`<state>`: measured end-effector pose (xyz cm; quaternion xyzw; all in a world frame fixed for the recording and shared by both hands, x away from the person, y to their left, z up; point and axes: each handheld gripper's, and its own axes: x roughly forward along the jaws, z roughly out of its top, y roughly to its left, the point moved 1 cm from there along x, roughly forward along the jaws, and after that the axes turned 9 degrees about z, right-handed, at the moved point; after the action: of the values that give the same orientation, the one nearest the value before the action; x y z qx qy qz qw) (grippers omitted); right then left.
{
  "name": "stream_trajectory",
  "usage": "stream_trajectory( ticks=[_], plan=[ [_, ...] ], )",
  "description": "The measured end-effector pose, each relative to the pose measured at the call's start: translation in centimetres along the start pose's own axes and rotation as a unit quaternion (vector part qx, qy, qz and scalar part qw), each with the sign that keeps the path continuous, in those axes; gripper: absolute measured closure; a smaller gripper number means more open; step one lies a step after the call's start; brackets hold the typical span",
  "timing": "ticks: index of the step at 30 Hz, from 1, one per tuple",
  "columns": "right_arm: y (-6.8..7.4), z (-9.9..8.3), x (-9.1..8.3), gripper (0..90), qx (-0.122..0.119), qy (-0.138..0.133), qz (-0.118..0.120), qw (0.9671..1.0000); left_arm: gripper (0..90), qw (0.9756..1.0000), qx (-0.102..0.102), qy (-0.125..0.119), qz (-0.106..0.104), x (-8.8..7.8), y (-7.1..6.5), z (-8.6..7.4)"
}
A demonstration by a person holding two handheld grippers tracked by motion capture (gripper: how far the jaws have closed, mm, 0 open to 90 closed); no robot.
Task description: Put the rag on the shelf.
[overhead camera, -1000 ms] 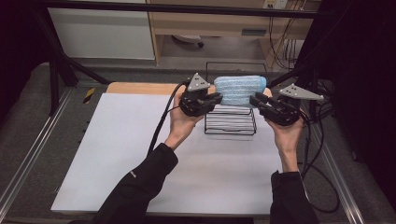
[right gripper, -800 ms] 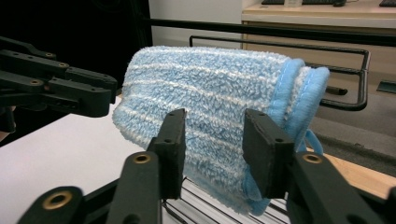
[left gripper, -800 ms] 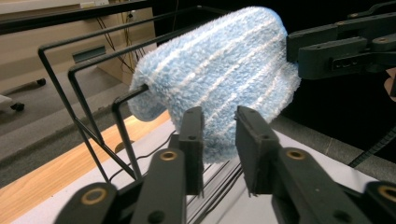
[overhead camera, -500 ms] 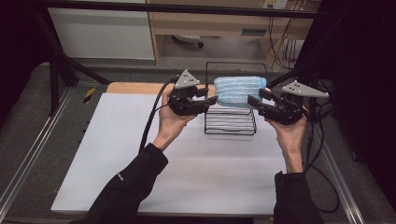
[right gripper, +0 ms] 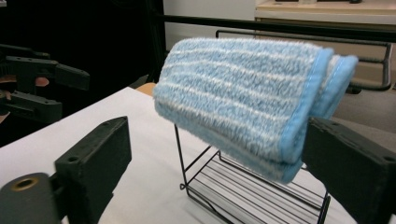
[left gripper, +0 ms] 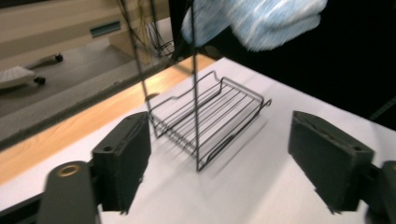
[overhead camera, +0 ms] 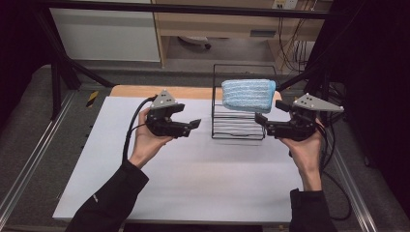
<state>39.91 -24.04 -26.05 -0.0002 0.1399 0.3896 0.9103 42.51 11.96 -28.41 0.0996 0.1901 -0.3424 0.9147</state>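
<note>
Both grippers drawn back from the rack, jaws wide apart and empty

Nearest us, we count two grippers, the left gripper point(overhead camera: 194, 124) and right gripper point(overhead camera: 260, 119), withdrawn from the towel over the last second; beyond, one wire rack point(overhead camera: 239, 128) now stands upright on the table point(overhead camera: 193, 183), one folded blue towel point(overhead camera: 248, 94) draped over its top bar, suggesting the hanging is done

Left gripper point(left gripper: 219, 158): two black jaws spread wide, nothing between pads. Black wire rack point(left gripper: 208, 123) ahead of jaws on white table surface point(left gripper: 280, 126), nearer left jaw, apart from both. Blue striped towel point(left gripper: 257, 18) above rack, blurred, at top edge. Wooden table edge point(left gripper: 70, 126) beyond left jaw.
</note>
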Motion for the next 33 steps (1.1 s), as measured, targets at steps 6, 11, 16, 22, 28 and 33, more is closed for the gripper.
stream_trajectory(
  ticks=[6,11,16,22,28,33],
  plan=[
    [0.7,-2.0,0.1,3.3,-0.002,0.007,0.008,0.9999,14.0,0.9998,-0.016,0.011,0.003,-1.8,1.6,-3.6],
    [1.1,-4.7,0.4,1.5,0.007,0.018,0.016,0.9997,11.3,0.9991,-0.028,0.026,0.015,-2.9,3.0,-7.1],
    [1.0,-7.8,0.9,0.6,0.015,0.033,0.026,0.9990,10.9,0.9982,-0.033,0.039,0.032,-3.8,4.2,-10.5],
    [0.6,-11.5,1.2,0.5,0.027,0.060,0.035,0.9972,11.0,0.9962,-0.034,0.057,0.057,-4.7,5.2,-14.3],
    [0.2,-14.9,0.9,0.5,0.036,0.080,0.042,0.9952,11.0,0.9944,-0.041,0.074,0.063,-5.8,6.0,-17.7],
    [-0.3,-17.5,0.8,0.5,0.046,0.107,0.046,0.9921,11.0,0.9932,-0.045,0.083,0.068,-6.5,6.5,-19.6]
  ],
)
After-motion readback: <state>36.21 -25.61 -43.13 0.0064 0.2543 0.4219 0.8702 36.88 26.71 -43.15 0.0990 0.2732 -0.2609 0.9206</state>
